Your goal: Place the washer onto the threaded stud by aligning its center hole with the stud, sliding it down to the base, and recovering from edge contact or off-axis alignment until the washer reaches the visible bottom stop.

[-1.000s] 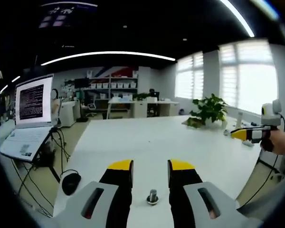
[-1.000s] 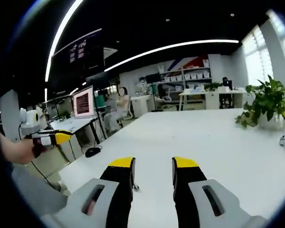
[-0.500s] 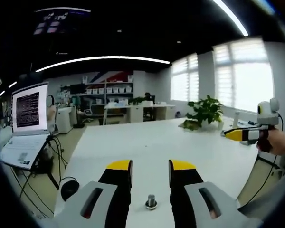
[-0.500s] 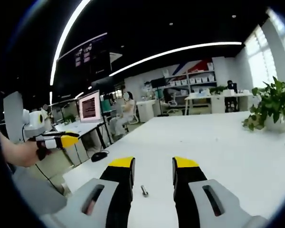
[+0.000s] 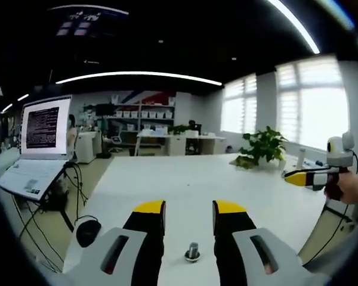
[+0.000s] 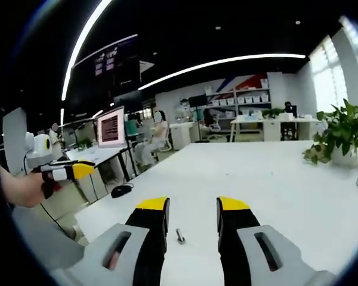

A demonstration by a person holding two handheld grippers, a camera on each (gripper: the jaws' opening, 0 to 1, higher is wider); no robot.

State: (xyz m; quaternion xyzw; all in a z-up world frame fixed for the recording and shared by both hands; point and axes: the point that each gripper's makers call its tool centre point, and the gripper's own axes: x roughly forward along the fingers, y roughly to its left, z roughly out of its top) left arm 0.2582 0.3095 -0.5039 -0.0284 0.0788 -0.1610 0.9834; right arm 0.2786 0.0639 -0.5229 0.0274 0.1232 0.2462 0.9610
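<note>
Both my claws, left claw (image 5: 189, 213) and right claw (image 6: 193, 210), gape empty above the threaded stud (image 5: 193, 251) on the bench (image 5: 191, 179); risk: I could knock it descending off-axis.

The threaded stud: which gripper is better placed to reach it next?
Probably left. The threaded stud stands between the left gripper's open jaws; the right gripper sees it off-centre.

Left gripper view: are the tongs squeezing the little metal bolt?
No, the left tongs are open, and the stud stands untouched between them.
</note>
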